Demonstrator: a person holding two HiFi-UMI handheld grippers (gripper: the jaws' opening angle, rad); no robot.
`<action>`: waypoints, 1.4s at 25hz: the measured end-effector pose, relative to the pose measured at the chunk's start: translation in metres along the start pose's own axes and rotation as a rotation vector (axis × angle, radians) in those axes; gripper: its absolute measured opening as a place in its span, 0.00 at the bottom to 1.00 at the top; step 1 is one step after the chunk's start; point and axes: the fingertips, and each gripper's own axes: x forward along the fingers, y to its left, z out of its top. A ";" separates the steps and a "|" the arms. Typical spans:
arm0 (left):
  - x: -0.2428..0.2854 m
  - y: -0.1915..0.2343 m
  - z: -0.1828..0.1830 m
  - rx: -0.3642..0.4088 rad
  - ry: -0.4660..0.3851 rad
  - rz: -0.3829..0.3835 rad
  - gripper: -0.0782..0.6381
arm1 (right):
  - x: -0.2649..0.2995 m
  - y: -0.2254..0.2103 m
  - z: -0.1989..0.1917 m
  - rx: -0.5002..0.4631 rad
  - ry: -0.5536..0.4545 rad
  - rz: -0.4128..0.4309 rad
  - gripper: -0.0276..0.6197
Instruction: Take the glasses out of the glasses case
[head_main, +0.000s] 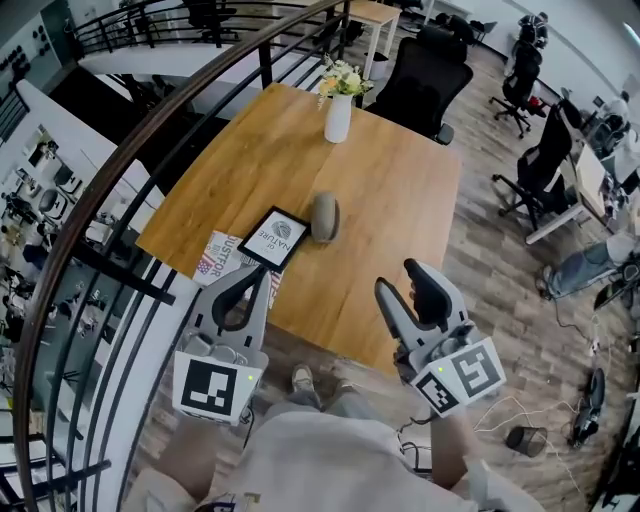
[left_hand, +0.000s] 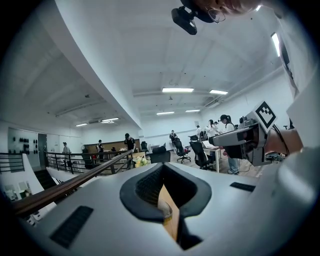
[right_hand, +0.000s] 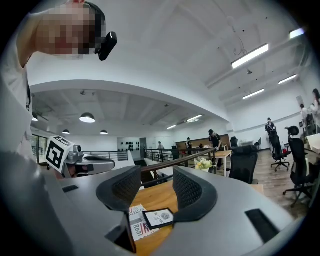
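Observation:
A grey glasses case (head_main: 324, 216) lies shut near the middle of the wooden table (head_main: 390, 200), so the glasses are hidden. My left gripper (head_main: 251, 274) hovers at the table's near left edge, over the magazine, with its jaws closed into a loop on nothing; it is well short of the case. My right gripper (head_main: 408, 286) hangs off the table's near edge to the right, open and empty. In the right gripper view the open jaws (right_hand: 156, 192) frame the book (right_hand: 159, 217). The left gripper view shows only a sliver of table between its jaws (left_hand: 165, 200).
A black book (head_main: 273, 238) lies just left of the case, on a magazine (head_main: 215, 258). A white vase of flowers (head_main: 338, 108) stands at the table's far end, with a black office chair (head_main: 425, 70) behind it. A dark railing (head_main: 120, 170) runs along the left.

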 end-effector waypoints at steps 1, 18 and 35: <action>0.007 0.005 0.001 0.000 0.001 0.000 0.13 | 0.007 -0.004 0.001 0.002 0.003 -0.002 0.39; 0.120 0.010 -0.020 0.000 0.063 0.020 0.13 | 0.076 -0.095 -0.043 0.003 0.101 0.046 0.38; 0.269 0.005 -0.168 -0.037 0.259 -0.048 0.13 | 0.181 -0.191 -0.180 0.064 0.301 0.064 0.38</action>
